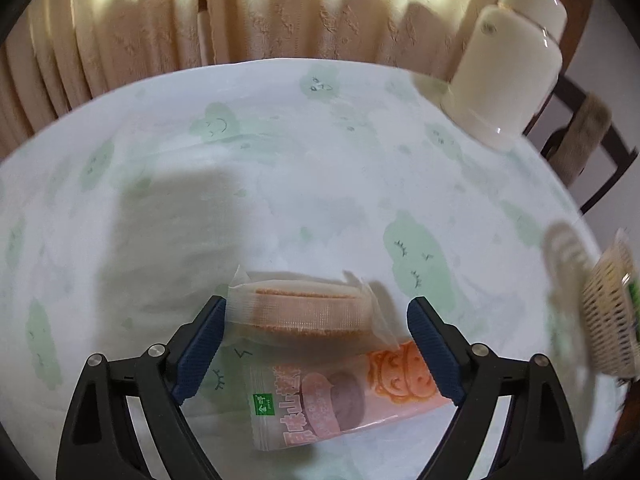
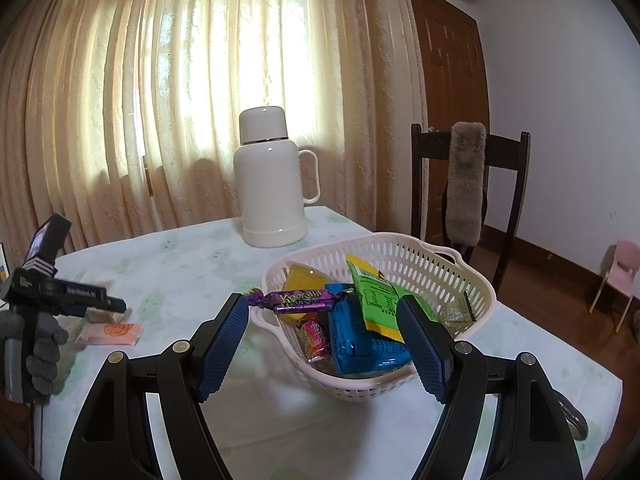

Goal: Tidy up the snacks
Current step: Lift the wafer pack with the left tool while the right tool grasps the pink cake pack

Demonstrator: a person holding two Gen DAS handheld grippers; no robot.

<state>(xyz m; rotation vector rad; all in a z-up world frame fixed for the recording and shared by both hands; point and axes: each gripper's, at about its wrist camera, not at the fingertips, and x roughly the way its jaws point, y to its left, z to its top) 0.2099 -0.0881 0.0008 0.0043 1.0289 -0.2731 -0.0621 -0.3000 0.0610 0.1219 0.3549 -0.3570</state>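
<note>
In the left wrist view a clear-wrapped wafer snack (image 1: 304,312) lies on the tablecloth, partly on a pink packet (image 1: 344,396). My left gripper (image 1: 316,340) is open, its blue pads either side of the wafer; the left pad is close to the wrapper. In the right wrist view my right gripper (image 2: 324,344) is open and empty, hovering before a white slotted basket (image 2: 440,256). The basket holds a purple candy (image 2: 300,300), a blue packet (image 2: 360,340), a green and yellow packet (image 2: 376,296) and others. The left gripper (image 2: 108,306) shows at far left over the pink packet (image 2: 114,332).
A cream thermos (image 2: 272,184) stands at the table's back edge; it also shows in the left wrist view (image 1: 512,72). A dark wooden chair (image 2: 468,184) with a grey furry cover stands behind the basket. Curtains hang behind the table. The basket's edge (image 1: 608,320) shows at right.
</note>
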